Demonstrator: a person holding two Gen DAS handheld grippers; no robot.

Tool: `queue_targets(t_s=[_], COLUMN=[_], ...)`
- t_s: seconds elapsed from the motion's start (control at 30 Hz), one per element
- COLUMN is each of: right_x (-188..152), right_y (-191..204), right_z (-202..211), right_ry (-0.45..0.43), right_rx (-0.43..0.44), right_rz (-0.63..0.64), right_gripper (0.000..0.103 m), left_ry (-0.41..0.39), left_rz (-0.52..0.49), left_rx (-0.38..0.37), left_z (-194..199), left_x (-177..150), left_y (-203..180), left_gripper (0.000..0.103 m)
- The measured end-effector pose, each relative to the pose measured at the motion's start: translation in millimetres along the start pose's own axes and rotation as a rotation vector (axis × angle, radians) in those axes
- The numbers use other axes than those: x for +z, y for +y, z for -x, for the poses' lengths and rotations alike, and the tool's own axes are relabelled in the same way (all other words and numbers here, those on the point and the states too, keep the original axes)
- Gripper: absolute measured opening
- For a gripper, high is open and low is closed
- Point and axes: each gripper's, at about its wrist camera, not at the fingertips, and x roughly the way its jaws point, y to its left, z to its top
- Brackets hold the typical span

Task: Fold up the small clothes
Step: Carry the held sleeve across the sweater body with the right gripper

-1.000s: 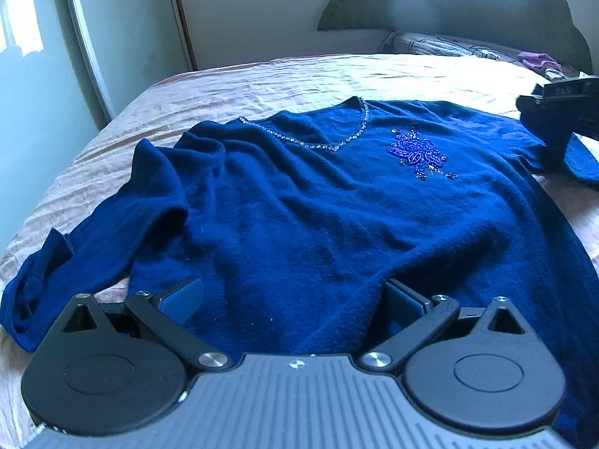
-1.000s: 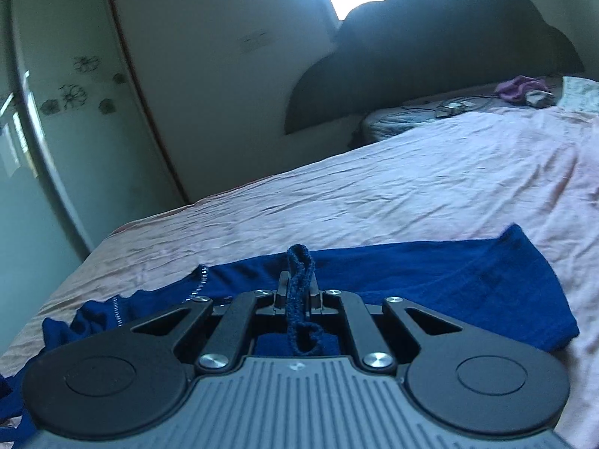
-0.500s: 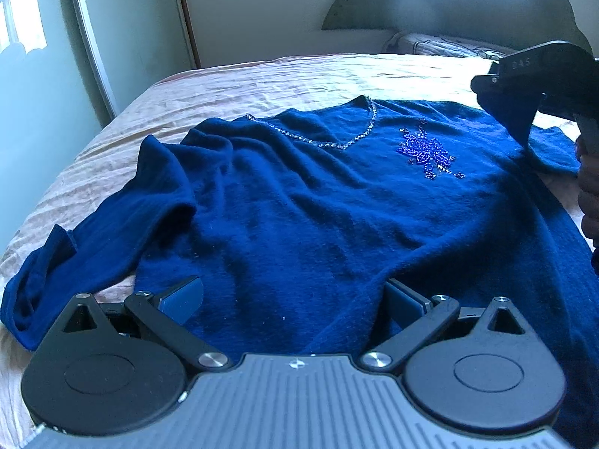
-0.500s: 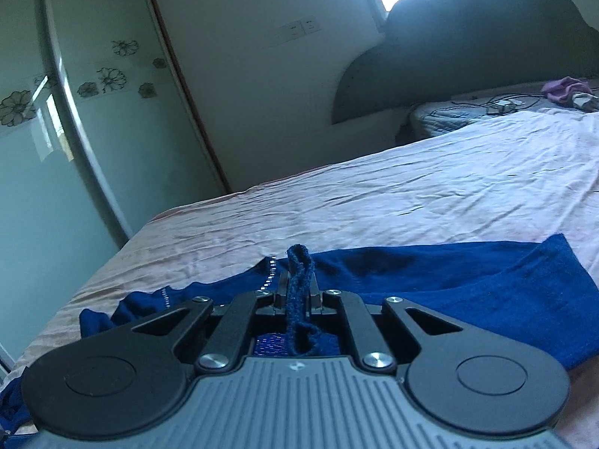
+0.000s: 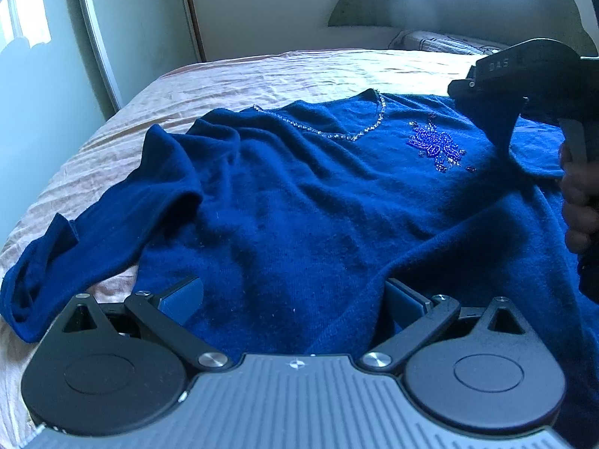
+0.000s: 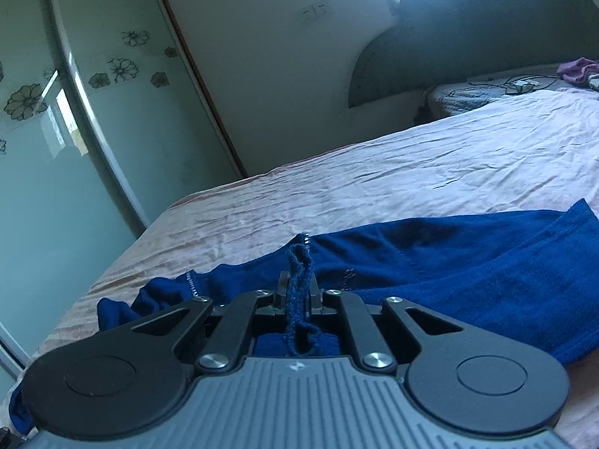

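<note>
Scene: a blue sweater [image 5: 318,202] is spread front-up on a bed [image 5: 299,71] covered by a pale pink sheet, its beaded neckline toward the headboard.
Right hand-held gripper [image 6: 298,292]: pressed together on a ridge of the blue knit, which is seen standing up between the pads; in the left wrist view the tool [image 5: 524,75] is lifted above the garment's right shoulder, with cloth hanging from it.
Change: over the last second the right tool has been carried from the bed's edge inward across the sweater, and the right sleeve [image 6: 505,262] has been drawn along with it.
Left hand-held gripper [image 5: 292,299]: spread wide, nothing pinched, poised low over the hem, where it has been kept almost without movement.
Left sleeve [image 5: 93,247]: left crumpled and unfolded at the garment's far side.
Meaning for the task: the first sleeve fold is judged to be under way but not yet laid down; the second sleeve and the body folds are judged still to be done.
Risk: the soft knit could be dragged out of square if the pinched edge is pulled too far.
</note>
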Motion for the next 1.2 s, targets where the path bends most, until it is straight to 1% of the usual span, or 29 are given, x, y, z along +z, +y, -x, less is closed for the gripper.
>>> queue_targets(t_s=[0.43,0.6,0.77,0.83,0.97,1.2], right_x=[5.4,5.6,5.7,5.8,5.7,5.1], right_y=[16.9,24.2,43.6,52.5,67.4,94.9], right_z=[-12.4,-23.7,-33.5,-37.9,-45.6,-55.7], right_ry=[0.009,0.029,0.043,0.046,0.052,0.064], right_rx=[0.023,0.053,0.083,0.096,0.118,0.15], right_rz=[0.001,-0.029,-0.01,0.002,0.019,0.065], right_gripper=[0.007,0.007,0.007,0.007,0.007,0.007], left_ry=[-0.017,-0.008,-0.016,-0.016,-0.003,0.01], left_rz=[0.011,0.03,0.059,0.068,0.089,0.144], left_rx=[-0.021,-0.022,-0.019,-0.01,0.037,0.065], left_z=[3.5,2.2,5.2,5.1,3.1,0.1], left_x=[-1.6,-2.2,-1.7,-1.2,-1.3,-4.5], left_y=[7.5,15.6,27.3,31.5,42.1,64.4], left_gripper=[0.103,0.103,0.103,0.103,0.103,0.103])
